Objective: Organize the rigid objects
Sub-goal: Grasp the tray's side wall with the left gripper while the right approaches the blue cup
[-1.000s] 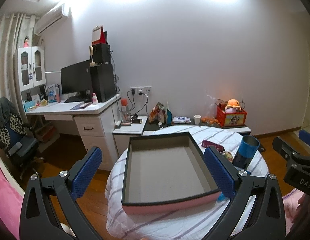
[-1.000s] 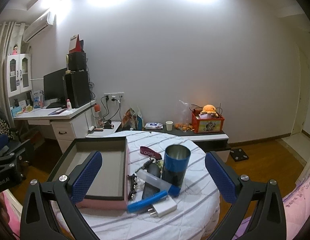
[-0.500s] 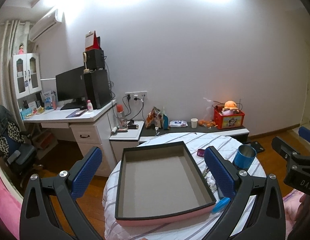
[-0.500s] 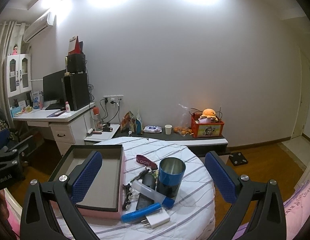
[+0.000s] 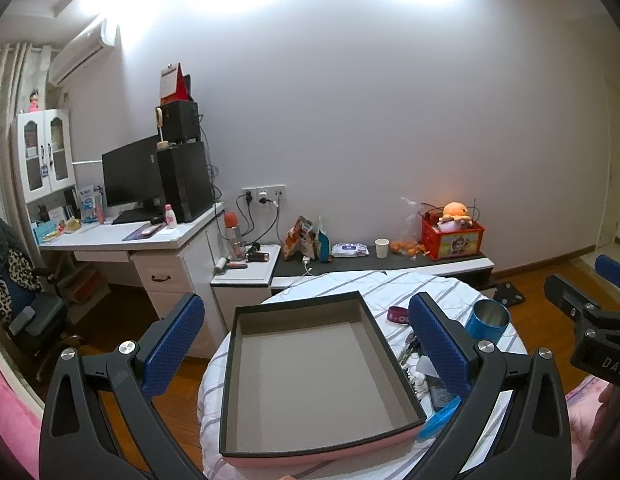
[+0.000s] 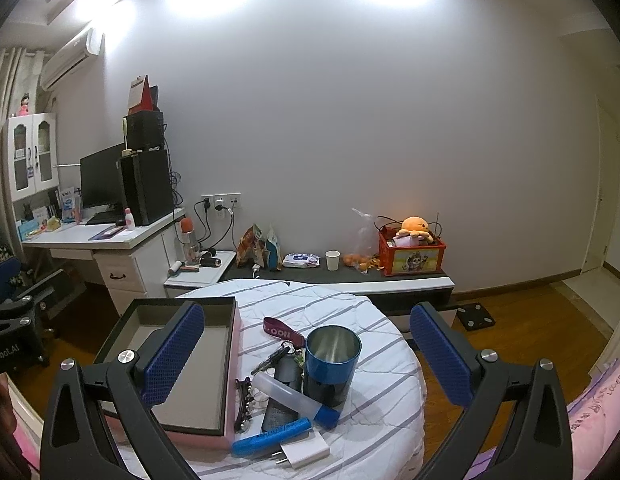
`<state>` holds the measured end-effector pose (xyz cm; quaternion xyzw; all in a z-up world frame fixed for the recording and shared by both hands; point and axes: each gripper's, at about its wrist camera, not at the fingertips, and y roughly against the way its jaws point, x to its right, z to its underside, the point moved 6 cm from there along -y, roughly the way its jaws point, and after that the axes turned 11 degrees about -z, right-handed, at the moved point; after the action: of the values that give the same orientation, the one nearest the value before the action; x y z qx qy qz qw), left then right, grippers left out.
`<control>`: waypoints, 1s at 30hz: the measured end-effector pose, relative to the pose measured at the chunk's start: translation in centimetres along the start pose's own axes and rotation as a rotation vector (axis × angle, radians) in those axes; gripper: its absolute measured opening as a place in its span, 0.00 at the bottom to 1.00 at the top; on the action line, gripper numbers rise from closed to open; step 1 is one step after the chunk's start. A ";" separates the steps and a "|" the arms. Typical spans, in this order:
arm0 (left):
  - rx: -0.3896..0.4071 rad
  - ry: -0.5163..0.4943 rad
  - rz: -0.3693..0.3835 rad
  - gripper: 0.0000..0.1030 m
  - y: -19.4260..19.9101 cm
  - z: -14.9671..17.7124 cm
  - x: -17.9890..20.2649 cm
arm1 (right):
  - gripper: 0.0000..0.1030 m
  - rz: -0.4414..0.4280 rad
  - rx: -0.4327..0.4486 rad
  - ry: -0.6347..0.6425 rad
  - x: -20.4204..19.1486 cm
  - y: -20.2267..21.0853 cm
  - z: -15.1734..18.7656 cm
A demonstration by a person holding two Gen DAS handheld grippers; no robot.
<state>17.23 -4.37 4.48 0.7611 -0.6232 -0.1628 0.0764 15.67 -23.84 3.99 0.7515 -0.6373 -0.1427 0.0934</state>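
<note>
Both hand-held grippers, left [image 5: 306,344] and right [image 6: 306,350], hang released and empty above the round surface [image 6: 374,420]; the right should probably descend straight onto the upright blue cup [image 6: 331,364] ahead, then carry it left into the empty box [image 5: 318,368].

The left gripper [image 5: 306,344] is held level with its blue-padded fingers [image 5: 172,344] spread wide, nothing gripped between them. The right gripper [image 6: 308,354] is likewise carried with its fingers [image 6: 440,354] fully parted and nothing clasped. In the left wrist view the right gripper's black body is seen at the right edge, and part of a hand [image 5: 612,420] is glimpsed beneath it.
</note>
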 end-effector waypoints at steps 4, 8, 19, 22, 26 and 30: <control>-0.027 -0.005 0.008 1.00 -1.2 0.8 0.1 | 1.00 -0.009 -0.009 -0.010 0.4 -0.7 0.3; -0.106 -0.002 0.008 1.00 -3.5 2.8 -0.5 | 1.00 -0.011 -0.036 -0.024 0.9 -1.8 1.1; -0.319 0.022 -0.048 1.00 -10.3 8.8 -3.2 | 1.00 -0.001 -0.153 -0.050 3.1 -6.0 5.1; -0.387 0.027 -0.051 1.00 -12.2 10.6 -3.5 | 1.00 -0.011 -0.166 -0.062 3.5 -6.9 5.7; -0.447 0.015 -0.056 1.00 -14.1 13.1 -3.8 | 1.00 -0.020 -0.194 -0.068 3.7 -8.2 6.6; -0.499 0.020 -0.045 1.00 -15.6 14.8 -4.1 | 1.00 -0.026 -0.213 -0.073 3.9 -9.2 7.3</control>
<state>25.87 4.25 -13.70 0.7339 -0.5458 -0.3059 0.2645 22.39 -25.78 -6.22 0.7399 -0.6116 -0.2382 0.1477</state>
